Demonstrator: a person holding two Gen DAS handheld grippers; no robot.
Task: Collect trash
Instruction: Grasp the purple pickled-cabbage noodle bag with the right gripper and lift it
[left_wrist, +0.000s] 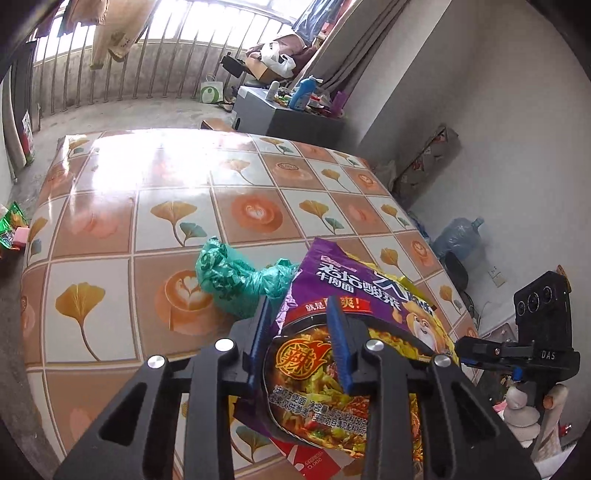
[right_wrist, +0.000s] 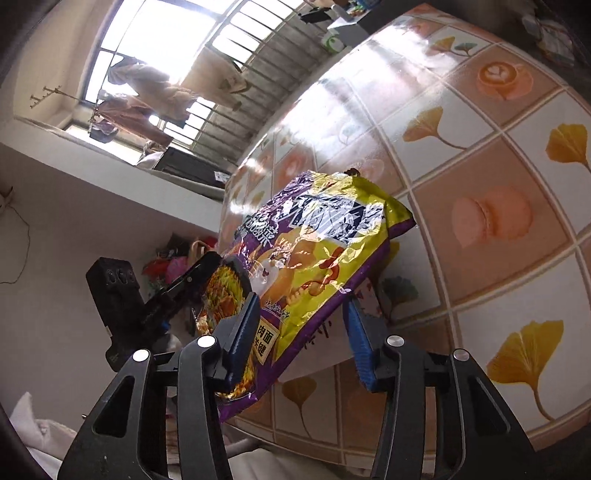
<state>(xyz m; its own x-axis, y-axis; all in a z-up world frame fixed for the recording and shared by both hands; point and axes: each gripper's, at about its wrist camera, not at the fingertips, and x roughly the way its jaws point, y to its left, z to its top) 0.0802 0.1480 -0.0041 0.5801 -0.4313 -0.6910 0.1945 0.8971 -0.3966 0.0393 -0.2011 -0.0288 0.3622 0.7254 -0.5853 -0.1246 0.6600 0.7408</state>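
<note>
Left tongs (left_wrist: 301, 343) narrowed on the purple and yellow noodle packet (left_wrist: 354, 306): one blue pad lies on its printed face, the other runs along its left edge, so the packet is pinched near its near end. Right tongs (right_wrist: 301, 334) stand at a middling gap with the same noodle packet (right_wrist: 314, 251) between them; the left pad presses its face, while the right pad sits just beside the purple edge, contact unclear. The packet is lifted and tilted off the desk (left_wrist: 110, 206) at the near right corner. A crumpled green plastic bag (left_wrist: 236, 277) lies on the desk just left of the packet, touching its far left corner. A red wrapper (left_wrist: 310, 461) lies under the packet at the near edge. The desk has a glossy leaf and coffee cup patterned cover.
</note>
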